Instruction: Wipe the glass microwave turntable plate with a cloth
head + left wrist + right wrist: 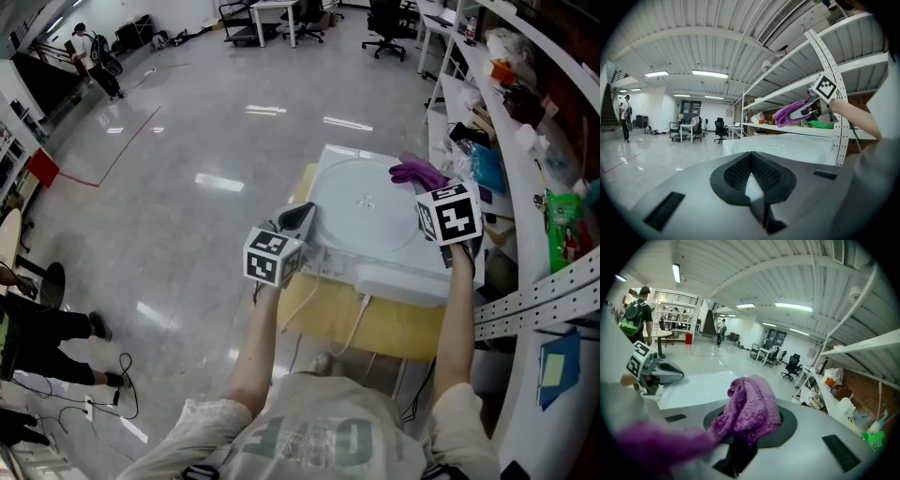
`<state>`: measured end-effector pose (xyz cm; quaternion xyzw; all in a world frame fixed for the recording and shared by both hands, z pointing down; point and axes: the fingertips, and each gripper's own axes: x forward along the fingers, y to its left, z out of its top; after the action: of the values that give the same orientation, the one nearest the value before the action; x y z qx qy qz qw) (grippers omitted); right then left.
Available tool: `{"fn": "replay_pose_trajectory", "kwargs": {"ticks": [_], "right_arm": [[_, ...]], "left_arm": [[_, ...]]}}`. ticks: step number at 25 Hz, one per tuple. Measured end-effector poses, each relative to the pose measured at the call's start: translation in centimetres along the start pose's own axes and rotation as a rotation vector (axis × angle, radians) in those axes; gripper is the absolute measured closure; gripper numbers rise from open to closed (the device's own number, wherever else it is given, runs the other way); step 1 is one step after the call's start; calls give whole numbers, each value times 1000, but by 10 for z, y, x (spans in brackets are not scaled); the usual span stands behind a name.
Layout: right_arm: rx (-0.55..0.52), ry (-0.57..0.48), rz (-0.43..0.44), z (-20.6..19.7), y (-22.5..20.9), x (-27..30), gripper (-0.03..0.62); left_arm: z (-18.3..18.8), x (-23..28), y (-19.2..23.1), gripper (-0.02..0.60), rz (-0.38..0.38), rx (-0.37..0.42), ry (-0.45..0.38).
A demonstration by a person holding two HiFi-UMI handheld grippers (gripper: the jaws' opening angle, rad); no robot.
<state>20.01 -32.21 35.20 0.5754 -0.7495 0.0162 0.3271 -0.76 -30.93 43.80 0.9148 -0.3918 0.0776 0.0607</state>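
The round glass turntable plate (361, 216) lies flat on top of a white microwave (403, 278). Held over the plate's far right rim, my right gripper (424, 180) is shut on a purple cloth (417, 172). The cloth (750, 408) bunches up over those jaws and hides them, with the plate (693, 390) beyond. My left gripper (298, 217) hovers at the plate's left edge, shut, and I see nothing between its pads (736, 173). From the left gripper view the plate (787, 143) lies ahead, with the right gripper (808, 110) and the cloth (790, 112) above its far side.
The microwave stands on a yellow table (375, 323), with a white cable (356, 319) hanging down its front. Cluttered white shelving (525, 178) and a perforated rail (534, 300) close in on the right. Shiny floor spreads left, where people (37, 328) stand.
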Motion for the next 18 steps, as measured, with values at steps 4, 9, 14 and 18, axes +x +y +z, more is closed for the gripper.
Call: {"fn": "replay_pose_trajectory", "kwargs": {"ticks": [4, 9, 14, 18], "right_arm": [[33, 68, -14, -23, -13, 31, 536], [57, 108, -2, -44, -5, 44, 537], [33, 112, 2, -44, 0, 43, 537], [7, 117, -13, -56, 14, 22, 536]], "left_arm": [[0, -1, 0, 580, 5, 2, -4], [0, -1, 0, 580, 6, 0, -1], [1, -1, 0, 580, 10, 0, -2], [-1, -3, 0, 580, 18, 7, 9]]}}
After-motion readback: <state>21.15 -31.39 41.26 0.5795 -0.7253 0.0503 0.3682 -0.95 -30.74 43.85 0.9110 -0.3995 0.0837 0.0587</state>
